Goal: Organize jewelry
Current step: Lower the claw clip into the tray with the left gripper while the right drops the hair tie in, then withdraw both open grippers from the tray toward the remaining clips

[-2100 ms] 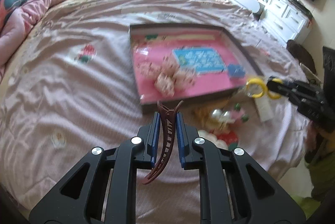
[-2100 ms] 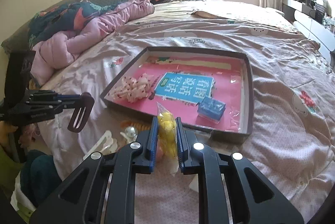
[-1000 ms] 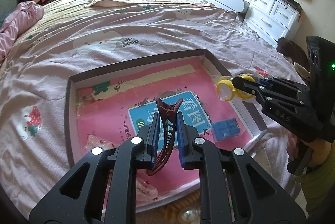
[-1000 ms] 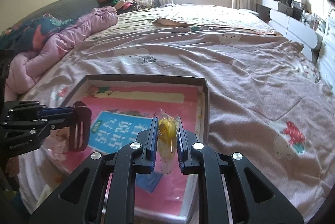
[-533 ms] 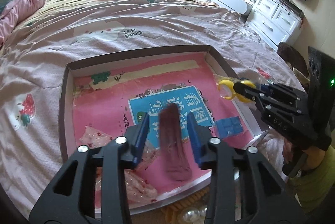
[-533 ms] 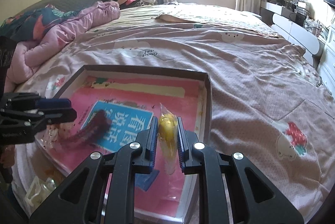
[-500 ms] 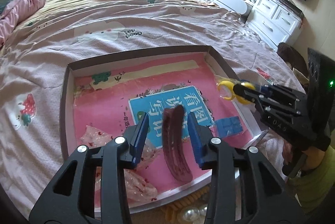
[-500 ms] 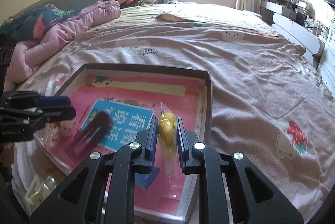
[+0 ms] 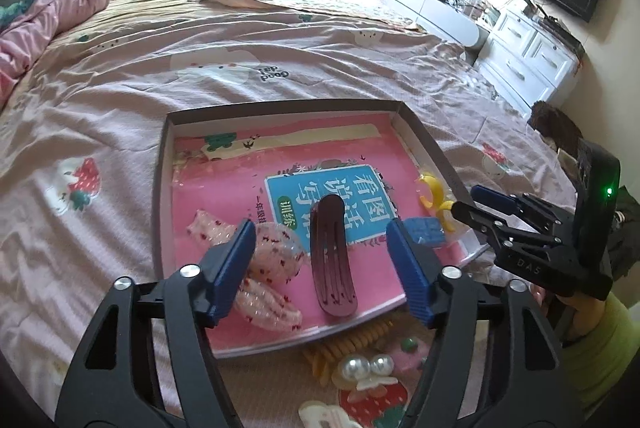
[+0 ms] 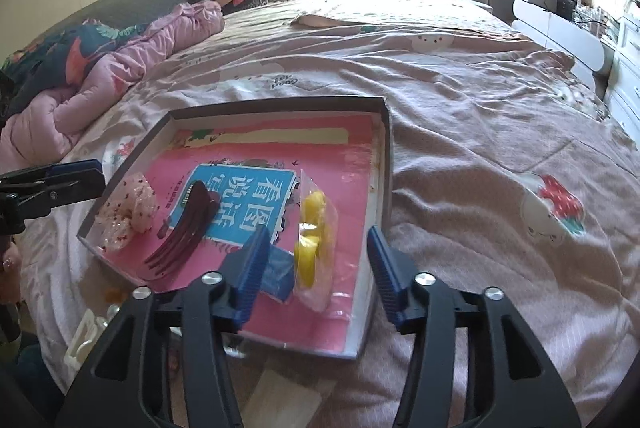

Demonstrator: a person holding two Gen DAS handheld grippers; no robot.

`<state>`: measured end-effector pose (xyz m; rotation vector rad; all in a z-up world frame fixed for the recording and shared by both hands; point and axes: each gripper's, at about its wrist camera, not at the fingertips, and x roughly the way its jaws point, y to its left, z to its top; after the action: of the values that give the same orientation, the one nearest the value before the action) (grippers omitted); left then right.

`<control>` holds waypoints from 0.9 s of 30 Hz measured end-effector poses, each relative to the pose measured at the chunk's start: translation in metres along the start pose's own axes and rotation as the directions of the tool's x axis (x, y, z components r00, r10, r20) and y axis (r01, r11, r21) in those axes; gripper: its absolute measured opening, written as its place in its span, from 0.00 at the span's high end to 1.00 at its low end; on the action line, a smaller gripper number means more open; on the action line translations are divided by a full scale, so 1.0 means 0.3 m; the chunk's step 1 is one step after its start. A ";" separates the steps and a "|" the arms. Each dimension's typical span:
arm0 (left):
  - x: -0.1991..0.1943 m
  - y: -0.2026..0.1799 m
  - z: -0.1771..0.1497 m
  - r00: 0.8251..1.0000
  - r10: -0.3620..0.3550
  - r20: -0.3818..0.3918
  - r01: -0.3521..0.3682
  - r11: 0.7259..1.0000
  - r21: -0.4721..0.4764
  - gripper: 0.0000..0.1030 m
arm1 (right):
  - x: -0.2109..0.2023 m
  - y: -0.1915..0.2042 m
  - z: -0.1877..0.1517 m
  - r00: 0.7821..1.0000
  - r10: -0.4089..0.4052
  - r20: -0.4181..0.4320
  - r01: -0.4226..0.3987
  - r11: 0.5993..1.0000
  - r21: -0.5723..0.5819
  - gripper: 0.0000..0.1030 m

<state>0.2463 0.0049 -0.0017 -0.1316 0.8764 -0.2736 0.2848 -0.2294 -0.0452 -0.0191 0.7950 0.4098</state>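
Note:
A shallow box (image 9: 160,164) with a pink bottom lies on the bed; it also shows in the right wrist view (image 10: 382,156). A dark red hair claw (image 9: 332,260) lies inside it near the front edge, also seen in the right wrist view (image 10: 184,228). My left gripper (image 9: 322,268) is open and empty above the claw. A clear bag with yellow pieces (image 10: 314,240) lies in the box at its right side. My right gripper (image 10: 314,268) is open and empty just over the bag. The right gripper also shows in the left wrist view (image 9: 472,202).
In the box lie pink dotted scrunchies (image 9: 268,268) and a small blue box (image 9: 424,230). In front of the box on the bed lie a yellow coil tie (image 9: 360,340), a pearl clip (image 9: 368,368) and a white clip (image 10: 86,340). A pink quilt (image 10: 132,68) is at the left.
The left gripper opened and dropped the hair claw into the box. The right gripper opened and let the yellow bag down into the box.

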 end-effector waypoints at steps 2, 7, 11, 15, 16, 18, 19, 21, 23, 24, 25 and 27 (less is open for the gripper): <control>-0.018 0.002 -0.004 1.000 0.004 0.008 -0.004 1.000 -0.006 0.39 | -0.024 -0.004 -0.007 1.000 -0.003 0.006 0.003 1.000 0.007 0.46; -0.072 0.003 -0.024 1.000 0.006 0.029 -0.005 1.000 -0.027 0.29 | -0.092 -0.010 -0.020 1.000 -0.005 0.026 0.005 1.000 0.016 0.38; -0.114 -0.006 -0.042 0.999 0.013 0.050 -0.012 0.999 -0.030 0.22 | -0.152 -0.003 -0.030 0.999 -0.006 0.049 0.005 1.000 0.015 0.31; -0.143 -0.016 -0.059 0.998 0.025 0.060 -0.023 0.999 -0.030 0.17 | -0.197 0.006 -0.036 0.998 -0.005 0.063 0.004 1.000 0.011 0.27; -0.153 -0.019 -0.066 0.997 0.031 0.065 -0.029 0.999 -0.028 0.16 | -0.206 0.007 -0.039 0.998 -0.005 0.066 0.004 1.000 0.011 0.26; -0.165 -0.025 -0.075 0.997 0.037 0.069 -0.035 0.999 -0.024 0.16 | -0.229 0.014 -0.044 0.997 -0.003 0.073 0.002 1.000 0.008 0.23; -0.172 -0.029 -0.082 0.997 0.041 0.071 -0.040 0.999 -0.022 0.16 | -0.238 0.018 -0.047 0.997 -0.002 0.076 0.001 1.000 0.007 0.22; -0.185 -0.032 -0.093 0.996 0.049 0.077 -0.047 0.999 -0.020 0.16 | -0.257 0.028 -0.053 0.997 0.004 0.081 -0.004 1.000 0.002 0.22; -0.195 -0.034 -0.105 0.995 0.053 0.081 -0.051 0.998 -0.022 0.16 | -0.275 0.037 -0.061 0.996 0.008 0.085 -0.007 1.000 -0.003 0.20; -0.201 -0.034 -0.112 0.995 0.052 0.083 -0.051 0.998 -0.025 0.15 | -0.285 0.042 -0.064 0.996 0.010 0.088 -0.010 1.000 -0.006 0.20; -0.206 -0.034 -0.120 0.995 0.054 0.086 -0.051 0.998 -0.028 0.15 | -0.296 0.048 -0.069 0.996 0.014 0.090 -0.013 1.000 -0.010 0.20; -0.215 -0.033 -0.132 0.994 0.059 0.088 -0.056 0.998 -0.032 0.15 | -0.310 0.056 -0.074 0.996 0.017 0.093 -0.016 1.000 -0.016 0.20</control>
<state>0.1747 0.0139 0.0231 -0.1444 0.7948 -0.1996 0.2052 -0.2502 0.0061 -0.0080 0.7005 0.4294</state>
